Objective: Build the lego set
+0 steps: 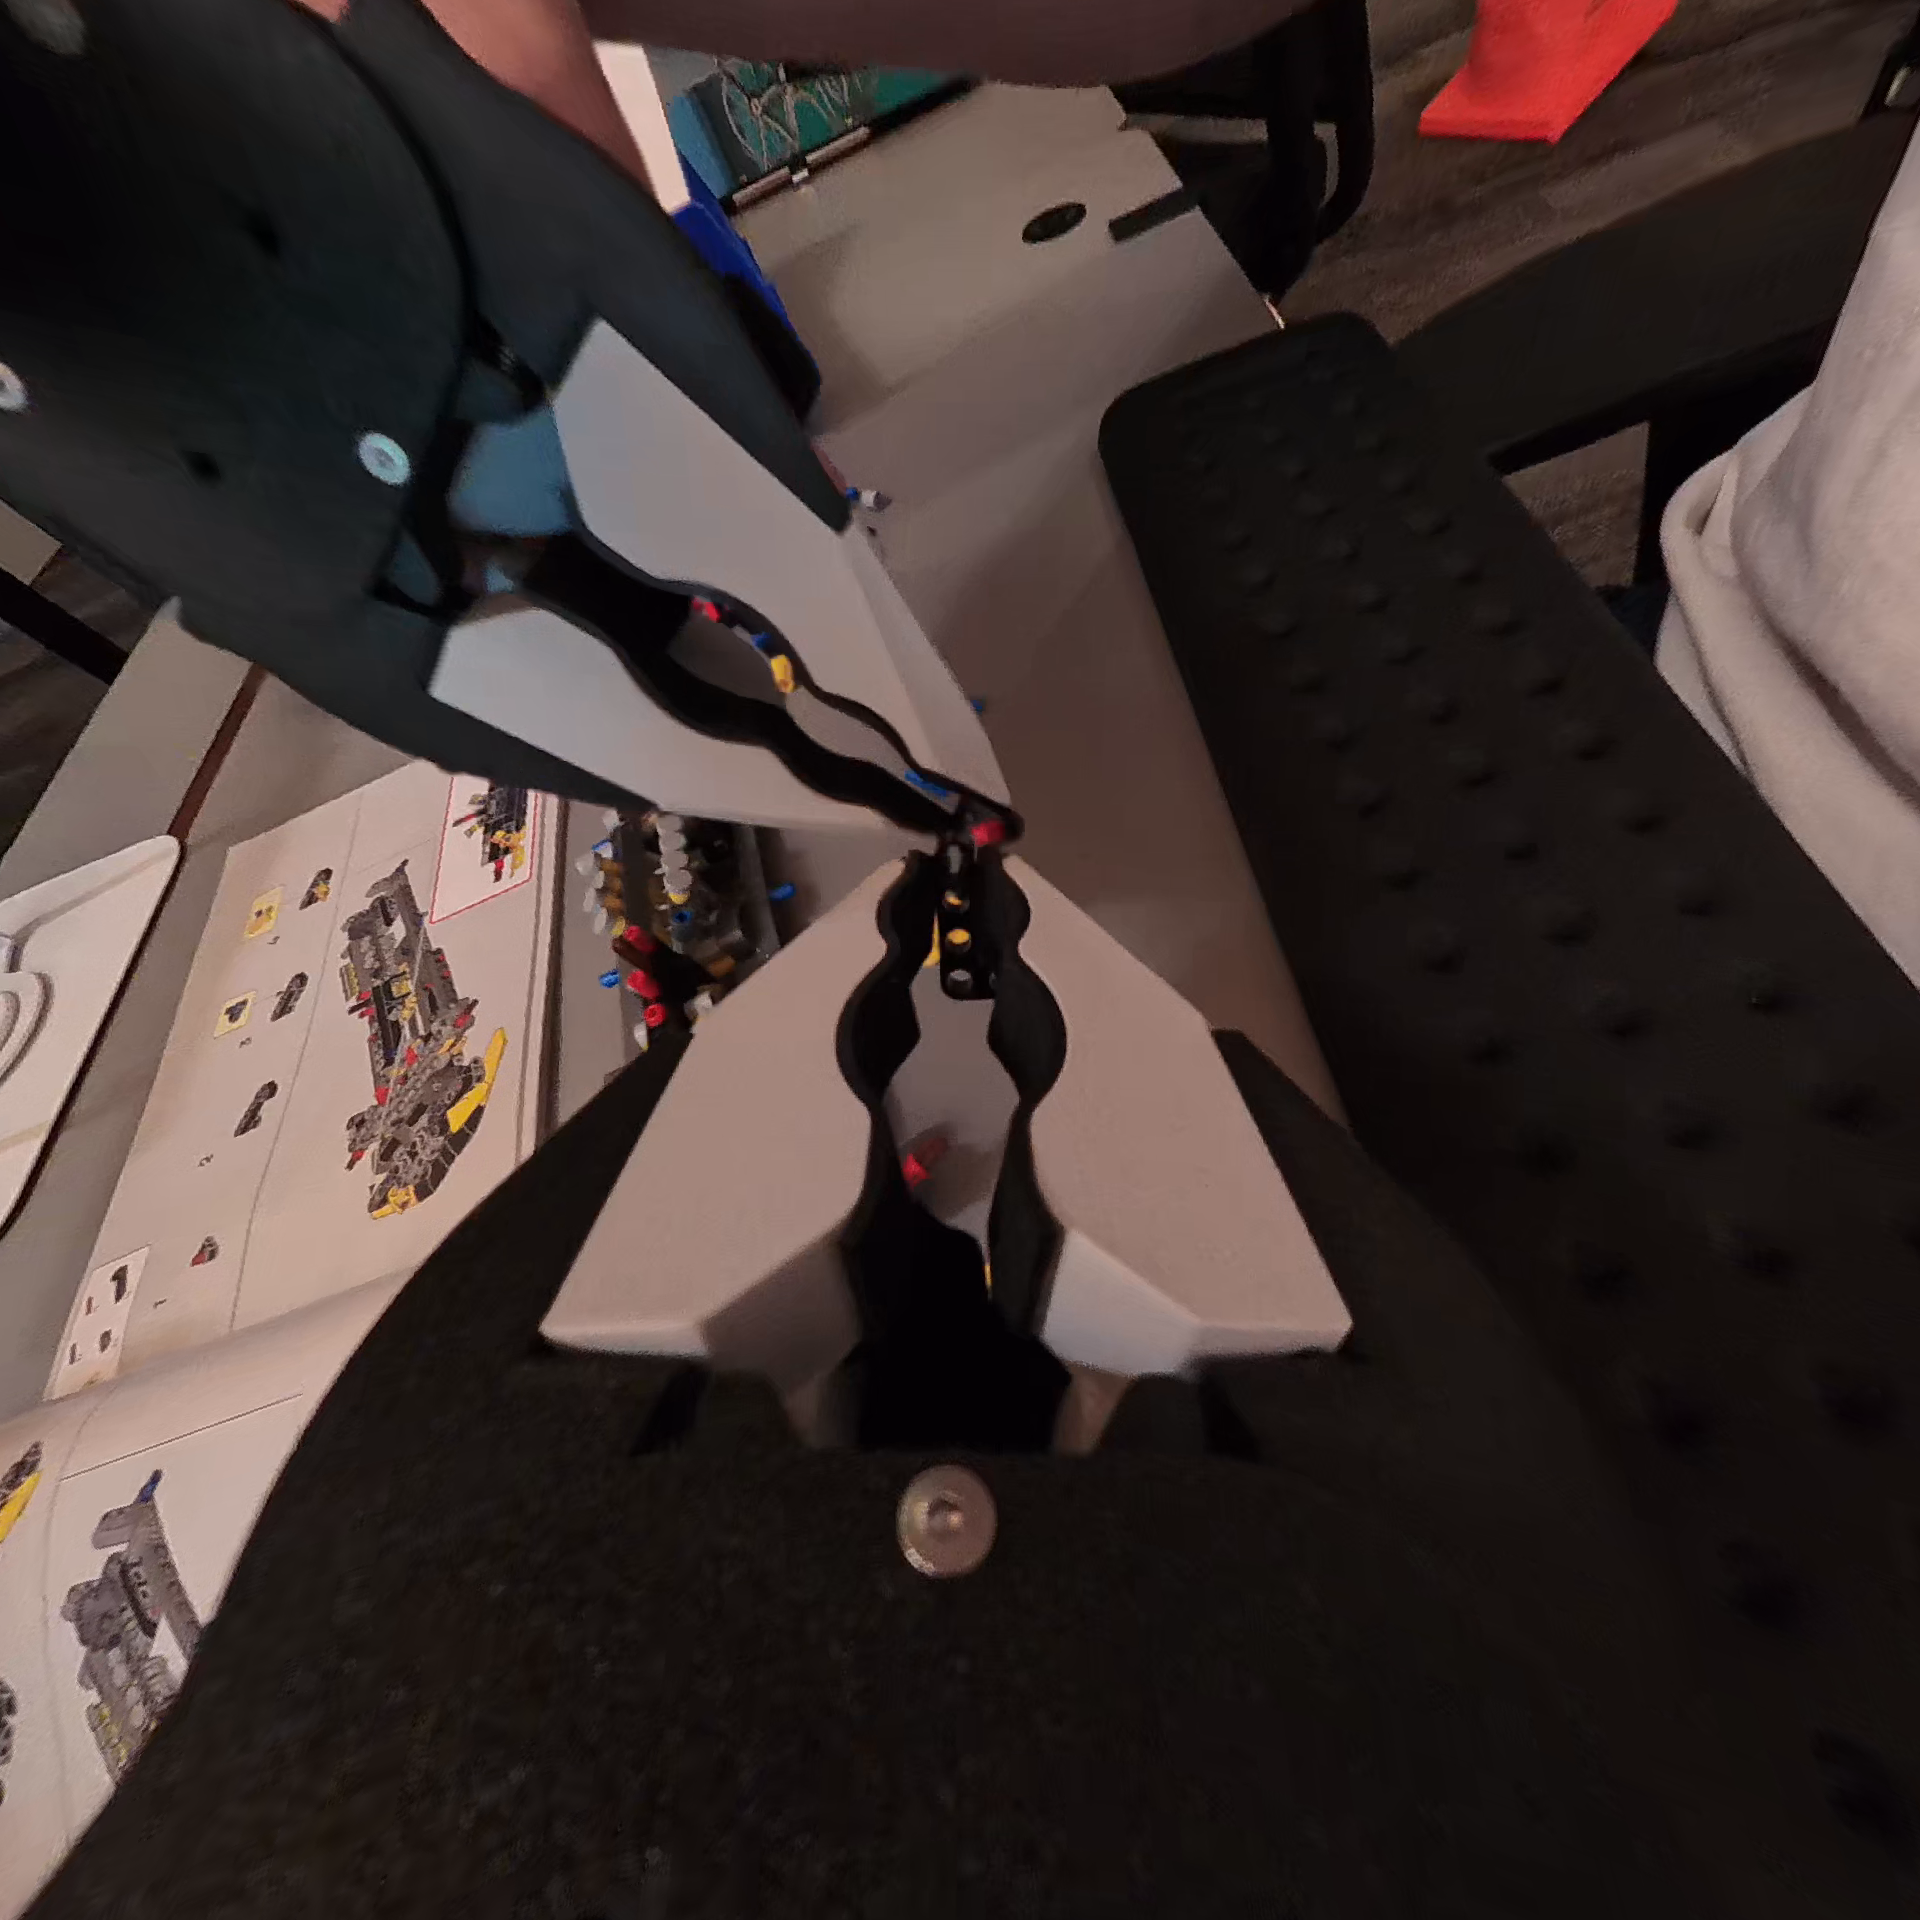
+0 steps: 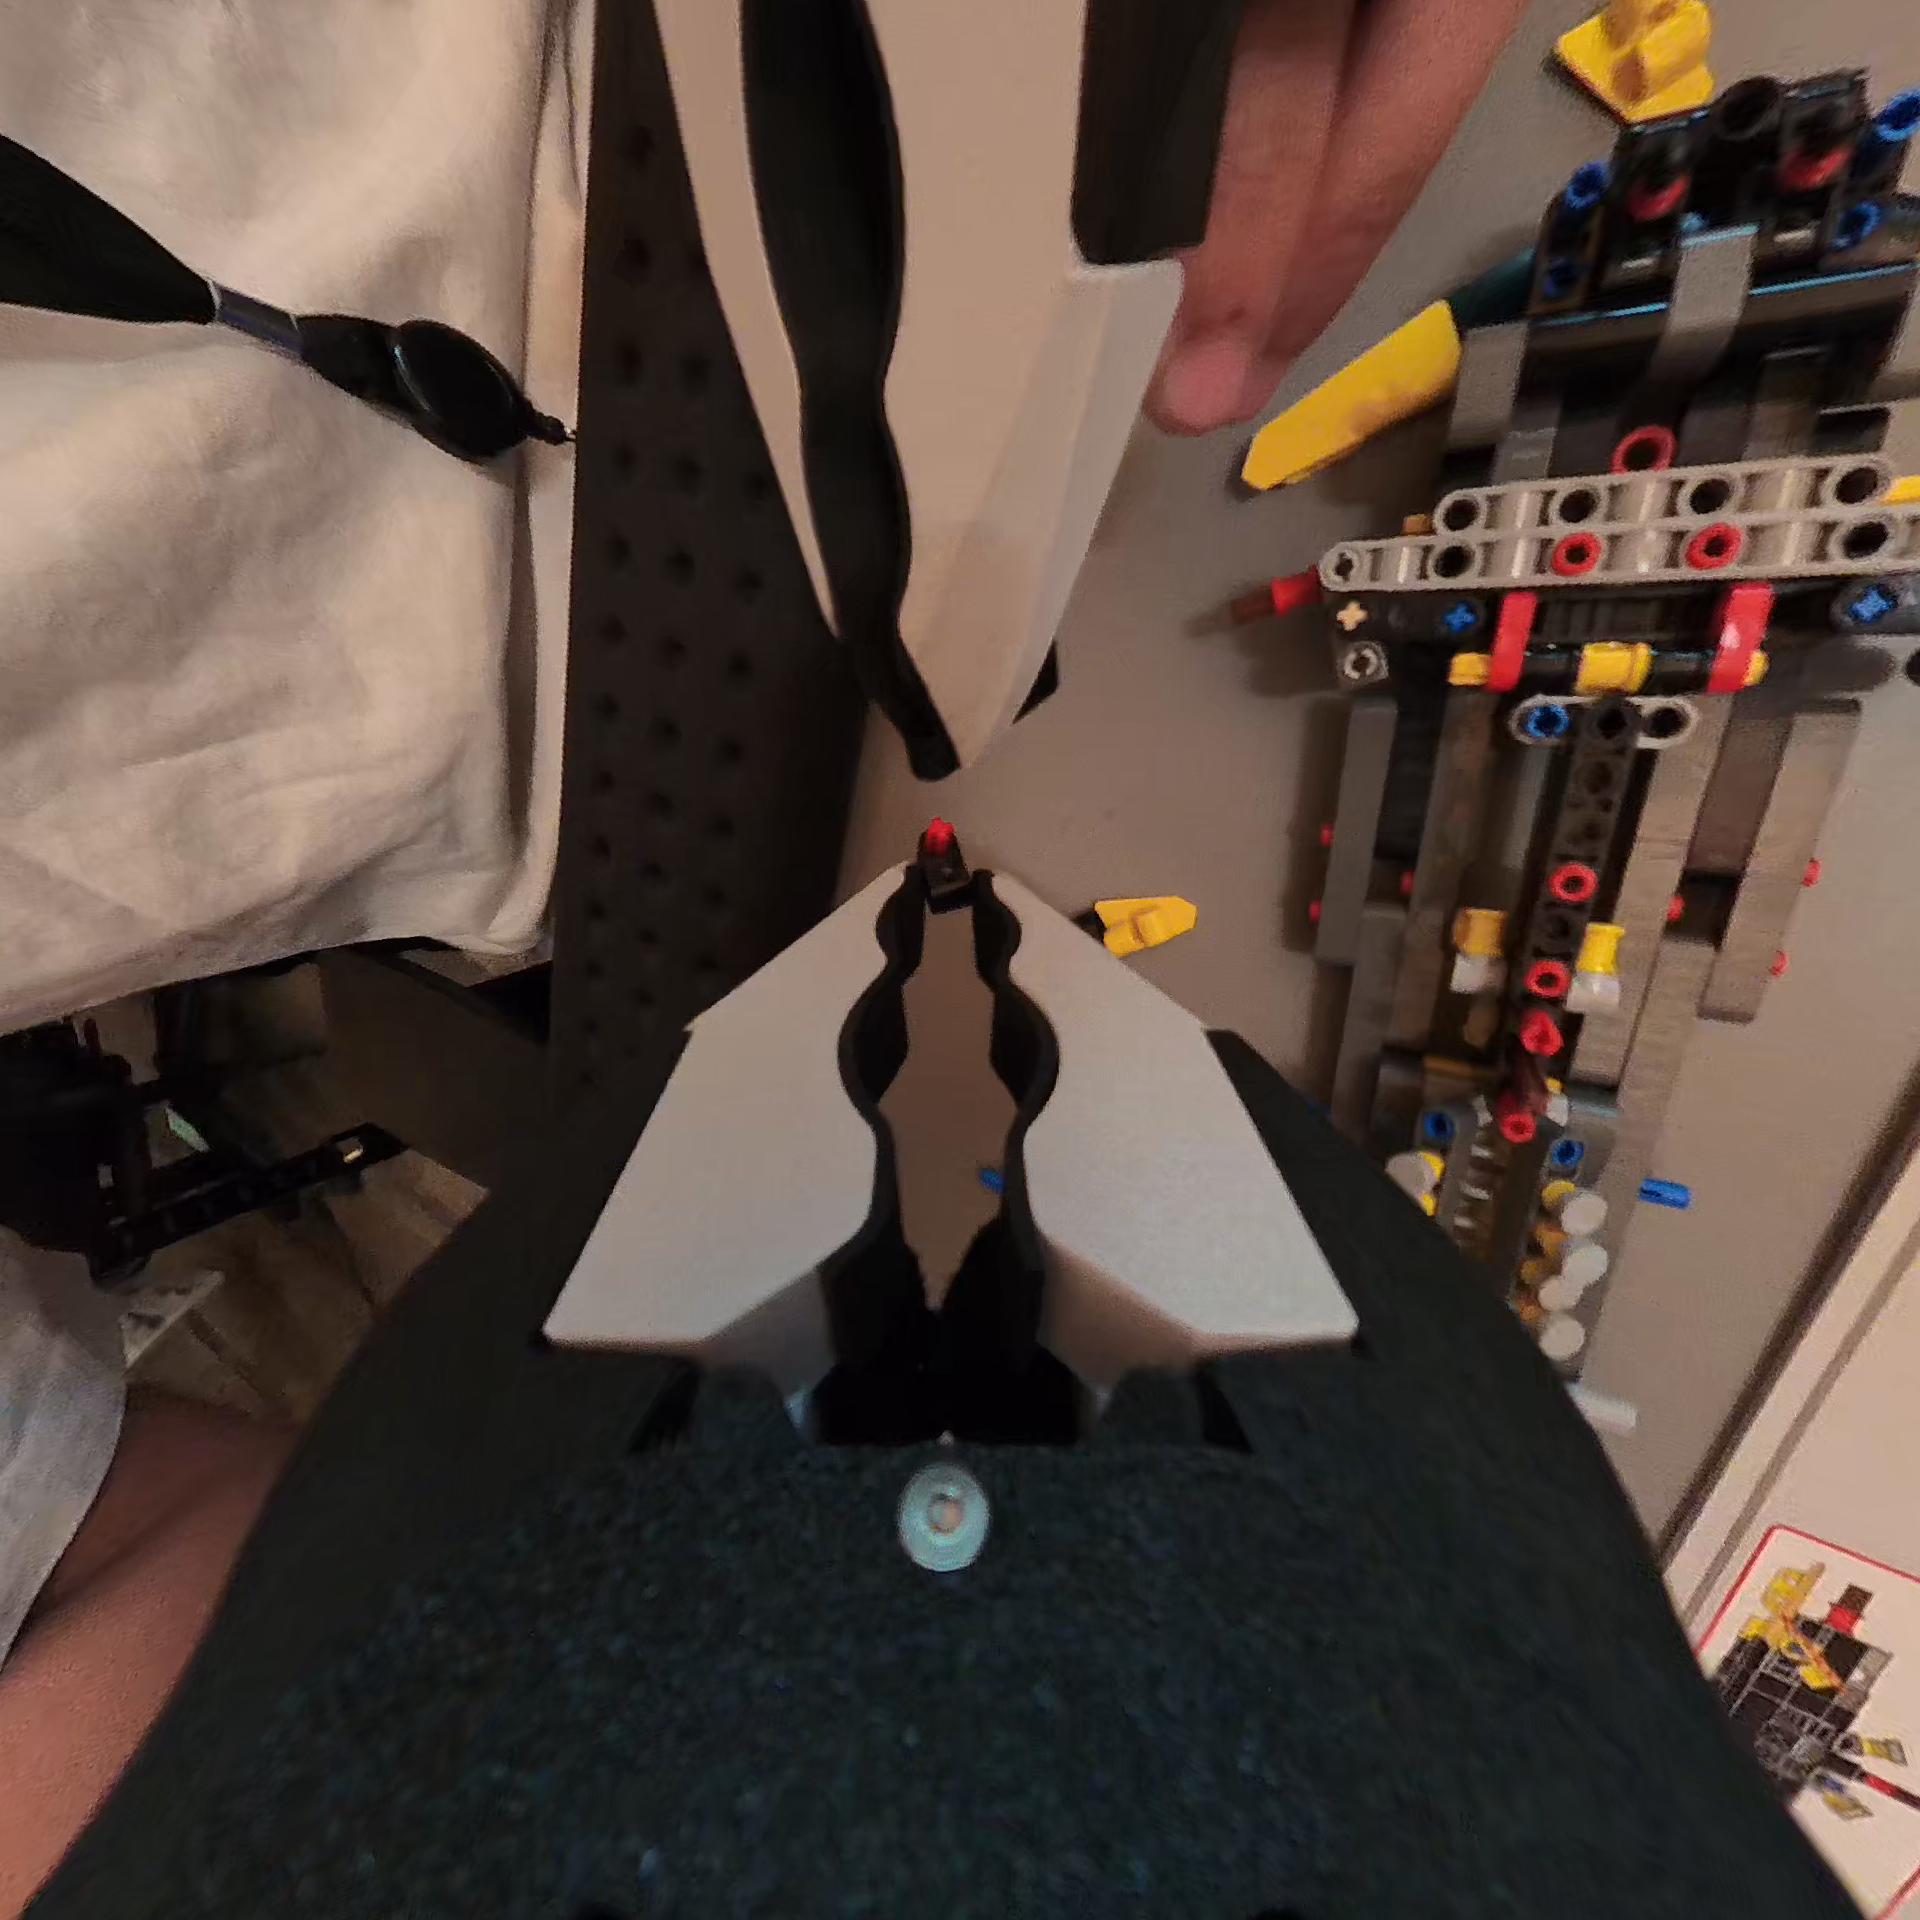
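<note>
Two grippers meet: left (image 1: 961, 883) clamps one black beam (image 1: 961, 935), right (image 2: 943, 883) pinches one red pin (image 2: 939, 831)

Small step numbers beside the part pictures on the open instruction booklet (image 1: 312, 1039), too blurred to make out, no other writing legible anywhere

Lower end of the black holed lego beam (image 1: 961, 940) hidden between the closed left gripper (image 1: 956, 883) fingers. Small red pin (image 2: 938, 833) with its black base (image 2: 943, 873) mostly buried in the pinched right gripper (image 2: 943, 883) tips; shape too small to tell. Grey-black-yellow lego model (image 2: 1621, 727) cut off at the right edge. Open paper instruction booklet (image 1: 312, 1039) blurred, cropped at left.
</note>
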The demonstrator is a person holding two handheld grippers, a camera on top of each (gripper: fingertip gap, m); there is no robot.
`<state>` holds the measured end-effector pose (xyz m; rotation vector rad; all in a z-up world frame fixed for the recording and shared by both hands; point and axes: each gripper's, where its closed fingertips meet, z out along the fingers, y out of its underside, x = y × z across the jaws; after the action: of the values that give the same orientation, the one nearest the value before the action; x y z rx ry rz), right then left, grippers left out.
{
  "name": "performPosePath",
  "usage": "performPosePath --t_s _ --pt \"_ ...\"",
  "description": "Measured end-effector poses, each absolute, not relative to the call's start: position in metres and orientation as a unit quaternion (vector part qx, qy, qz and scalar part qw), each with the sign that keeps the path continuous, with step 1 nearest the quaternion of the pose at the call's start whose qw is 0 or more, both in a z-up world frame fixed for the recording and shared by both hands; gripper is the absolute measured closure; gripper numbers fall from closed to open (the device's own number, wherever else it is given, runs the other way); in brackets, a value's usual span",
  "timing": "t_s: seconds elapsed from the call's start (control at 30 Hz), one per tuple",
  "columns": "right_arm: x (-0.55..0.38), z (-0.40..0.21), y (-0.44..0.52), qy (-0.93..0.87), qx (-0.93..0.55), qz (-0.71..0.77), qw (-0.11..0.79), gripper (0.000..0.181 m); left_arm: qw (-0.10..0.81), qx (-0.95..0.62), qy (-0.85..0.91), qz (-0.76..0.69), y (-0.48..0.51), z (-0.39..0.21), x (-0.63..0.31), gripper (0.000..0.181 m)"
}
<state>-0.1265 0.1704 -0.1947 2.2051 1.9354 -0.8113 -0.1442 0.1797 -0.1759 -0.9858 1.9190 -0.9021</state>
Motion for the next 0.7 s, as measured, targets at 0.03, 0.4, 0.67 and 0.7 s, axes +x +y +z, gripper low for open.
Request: performPosePath --t_s 0.03,0.4,0.67,0.7 --pt "-0.128 -0.197 0.169 0.639 0.721 -0.263 0.052 0.173 0.392 -0.387 0.755 -0.356 0.179 -0.175 -0.144 0.176" --pt "-0.135 -0.19 0.17 0.639 0.713 -0.286 0.041 0.175 0.379 -0.368 0.785 -0.324 0.165 -0.195 -0.141 0.175" --pt "-0.134 -0.188 0.175 0.58 0.723 -0.376 -0.013 0.175 0.418 -0.373 0.771 -0.302 0.18 -0.186 -0.139 0.176" --pt "-0.134 -0.185 0.177 0.567 0.724 -0.392 -0.034 0.175 0.422 -0.373 0.767 -0.306 0.181 -0.182 -0.14 0.176"
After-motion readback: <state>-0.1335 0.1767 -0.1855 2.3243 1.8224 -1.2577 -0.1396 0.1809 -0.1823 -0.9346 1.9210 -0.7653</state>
